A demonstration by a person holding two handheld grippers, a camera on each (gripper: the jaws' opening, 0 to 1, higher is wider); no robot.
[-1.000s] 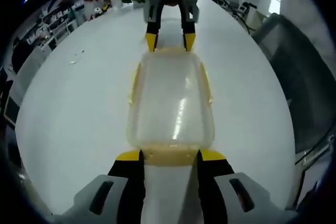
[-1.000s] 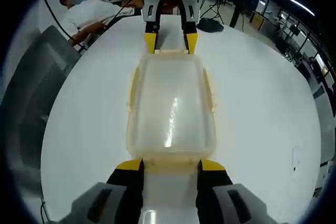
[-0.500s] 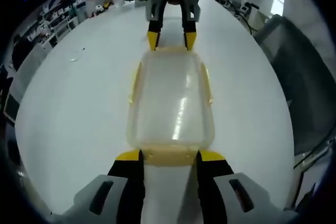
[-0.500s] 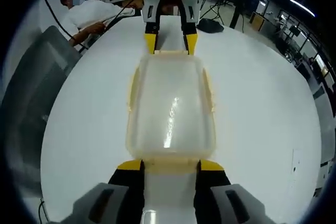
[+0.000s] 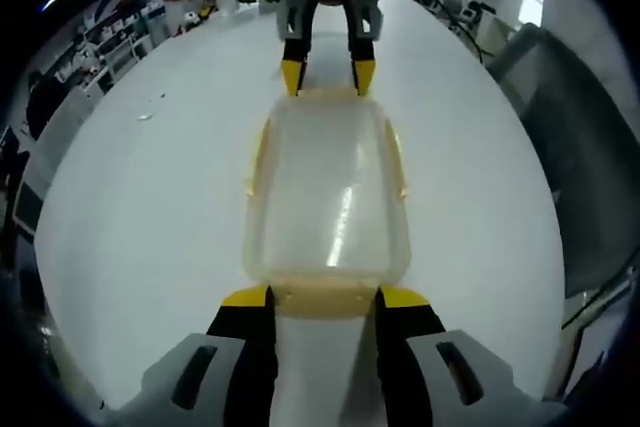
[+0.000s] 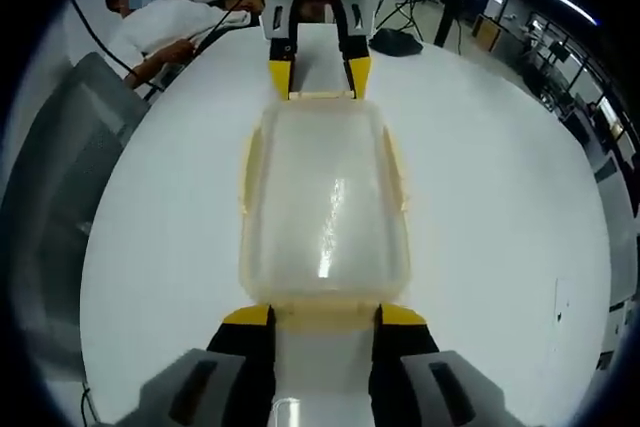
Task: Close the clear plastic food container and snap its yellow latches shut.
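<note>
In the left gripper view, the left gripper point(image 5: 322, 297) rises from the 6 o'clock edge, level and pointing straight along the container's long axis, its jaws set moderately wide with a yellow tip either side of the yellow latch point(image 5: 322, 299) on the near short end of the clear plastic food container point(image 5: 327, 192); the tips stand just beside or against that latch, and whether they press it cannot be told. The container lies with its lid on, on the white table point(image 5: 150, 217), at the centre of the view, its long side running from 6 to 12 o'clock. At 12 o'clock the right gripper point(image 5: 326, 77) faces back, jaws likewise apart, tips at the far end of the container. In the right gripper view, the right gripper point(image 6: 322, 315) comes up from 6 o'clock in the same level pose, jaws spread to about the latch's width, bracketing the latch at its own end; contact is not certain. The container sits centred on the table, and the left gripper stands at 12 o'clock with its tips at the opposite end. A person in a white top point(image 6: 165, 27) is at 11 o'clock beyond the table.
</note>
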